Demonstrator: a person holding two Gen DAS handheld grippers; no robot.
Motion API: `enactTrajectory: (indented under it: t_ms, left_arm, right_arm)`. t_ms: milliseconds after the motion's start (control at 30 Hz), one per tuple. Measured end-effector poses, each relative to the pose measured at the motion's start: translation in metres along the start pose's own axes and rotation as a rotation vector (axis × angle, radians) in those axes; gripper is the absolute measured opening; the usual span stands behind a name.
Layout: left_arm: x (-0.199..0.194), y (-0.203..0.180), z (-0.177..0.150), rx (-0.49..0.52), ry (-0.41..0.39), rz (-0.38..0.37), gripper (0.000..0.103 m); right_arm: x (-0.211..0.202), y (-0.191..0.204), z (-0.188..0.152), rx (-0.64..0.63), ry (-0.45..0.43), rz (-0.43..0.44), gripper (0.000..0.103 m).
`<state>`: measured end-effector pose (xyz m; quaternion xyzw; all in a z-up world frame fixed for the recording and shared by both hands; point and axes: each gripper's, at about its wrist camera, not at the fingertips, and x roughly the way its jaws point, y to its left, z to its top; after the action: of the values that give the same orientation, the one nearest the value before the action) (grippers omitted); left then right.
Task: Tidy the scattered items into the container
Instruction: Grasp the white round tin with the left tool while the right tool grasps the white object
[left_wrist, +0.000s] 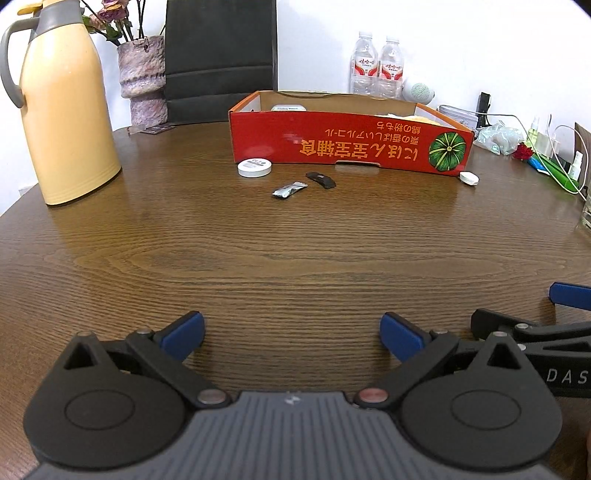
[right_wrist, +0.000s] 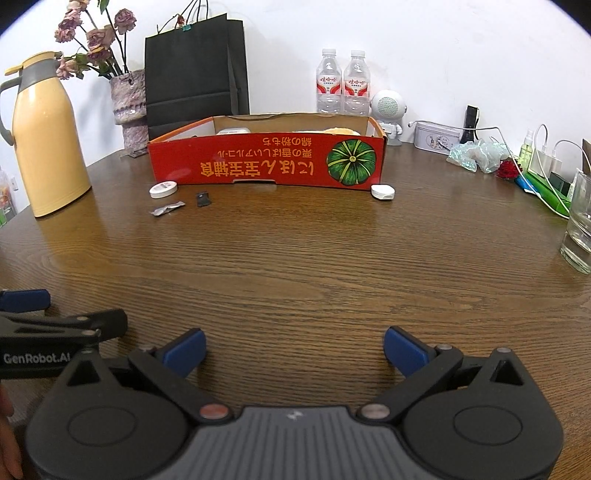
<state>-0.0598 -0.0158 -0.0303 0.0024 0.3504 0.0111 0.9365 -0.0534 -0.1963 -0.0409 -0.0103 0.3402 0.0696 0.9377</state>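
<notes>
A red cardboard box (left_wrist: 343, 146) (right_wrist: 266, 160) stands open at the far side of the wooden table, with a few items inside. In front of it lie a white round tin (left_wrist: 254, 167) (right_wrist: 163, 189), a silver foil sachet (left_wrist: 290, 190) (right_wrist: 167, 209), a small black piece (left_wrist: 321, 180) (right_wrist: 203, 198) and a white oval case (left_wrist: 469, 178) (right_wrist: 382, 191). My left gripper (left_wrist: 291, 334) hovers open over the near table, nothing between its blue pads. My right gripper (right_wrist: 294, 350) is open beside it, also with nothing in it. Each gripper shows at the edge of the other's view.
A yellow thermos jug (left_wrist: 68, 110) (right_wrist: 46, 147) and a vase of dried flowers (right_wrist: 127, 103) stand at the left. Behind the box are a black paper bag (right_wrist: 195, 70) and two water bottles (right_wrist: 341, 83). Cables, a tin and a glass (right_wrist: 580, 229) crowd the right.
</notes>
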Motion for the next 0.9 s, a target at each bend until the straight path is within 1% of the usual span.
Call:
enactTrajectory:
  t_ms: [333,467,533,567,633,667,700,733,767,800,833,900]
  left_arm:
    - [0.000,0.001,0.000,-0.001,0.001,0.000,0.103]
    - [-0.001,0.001,0.000,-0.002,0.001,0.001,0.103]
    - [-0.001,0.002,0.001,0.001,0.001,-0.011,0.103]
    - [-0.001,0.004,0.002,0.007,0.001,-0.032,0.103]
    - [0.001,0.012,0.016,0.032,-0.001,-0.115,0.103]
    - [0.004,0.018,0.028,0.052,-0.010,-0.137,0.103]
    - [0.007,0.023,0.041,0.074,-0.028,-0.135,0.103]
    - [0.013,0.027,0.056,0.108,-0.053,-0.119,0.103]
    - [0.022,0.031,0.071,0.148,-0.080,-0.100,0.103]
    - [0.035,0.036,0.086,0.184,-0.108,-0.081,0.103]
    - [0.049,0.041,0.100,0.200,-0.119,-0.064,0.103]
    - [0.080,0.052,0.124,0.178,-0.093,-0.047,0.103]
  right_arm:
    - [0.001,0.000,0.000,0.001,0.000,-0.002,0.103]
    - [0.000,-0.002,0.000,0.010,0.002,-0.020,0.103]
    - [-0.001,-0.002,0.001,0.008,0.003,-0.016,0.103]
    - [-0.001,-0.003,0.001,0.004,0.004,-0.012,0.103]
    - [0.001,-0.008,0.006,-0.026,0.010,0.017,0.098]
    - [0.003,-0.013,0.011,-0.039,0.008,0.037,0.090]
    - [0.006,-0.022,0.019,-0.044,0.008,0.046,0.087]
    - [0.012,-0.033,0.030,-0.038,0.013,0.040,0.086]
    - [0.018,-0.043,0.042,-0.027,0.013,0.030,0.082]
    - [0.026,-0.054,0.056,-0.020,0.002,0.020,0.075]
    - [0.034,-0.064,0.069,-0.011,-0.015,0.013,0.073]
    - [0.059,-0.085,0.097,0.025,-0.036,0.000,0.068]
